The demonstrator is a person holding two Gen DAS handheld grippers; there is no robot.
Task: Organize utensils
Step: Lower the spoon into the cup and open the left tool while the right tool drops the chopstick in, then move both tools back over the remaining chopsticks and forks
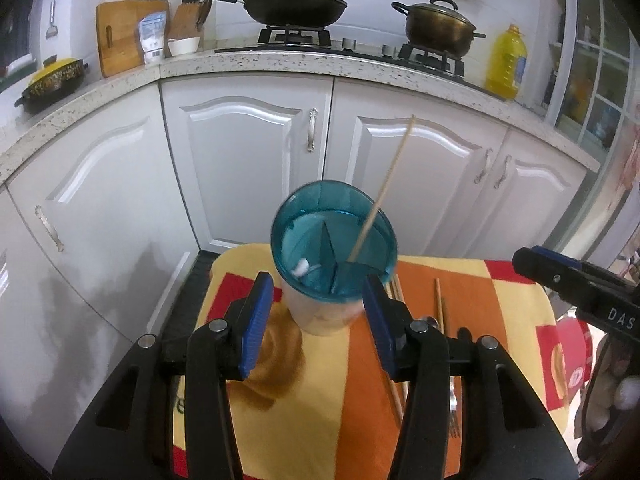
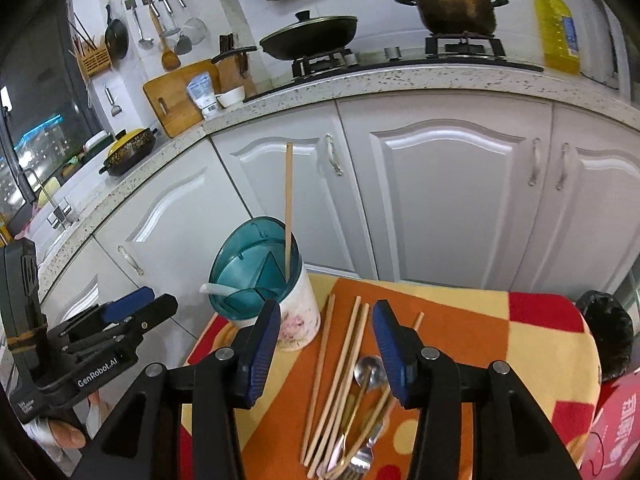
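A teal-rimmed holder cup with a white floral body stands on the checked cloth. One wooden chopstick leans in it, and a white spoon lies in another compartment. My left gripper is open just short of the cup, with nothing held. In the right wrist view the same cup is at centre left and the left gripper hangs apart to its left. My right gripper is open above several loose chopsticks, a metal spoon and a fork.
White cabinet doors close off the far side behind the small cloth-covered table. On the speckled countertop stand a wok, a pot, an oil bottle and a cutting board. A person's red garment is at right.
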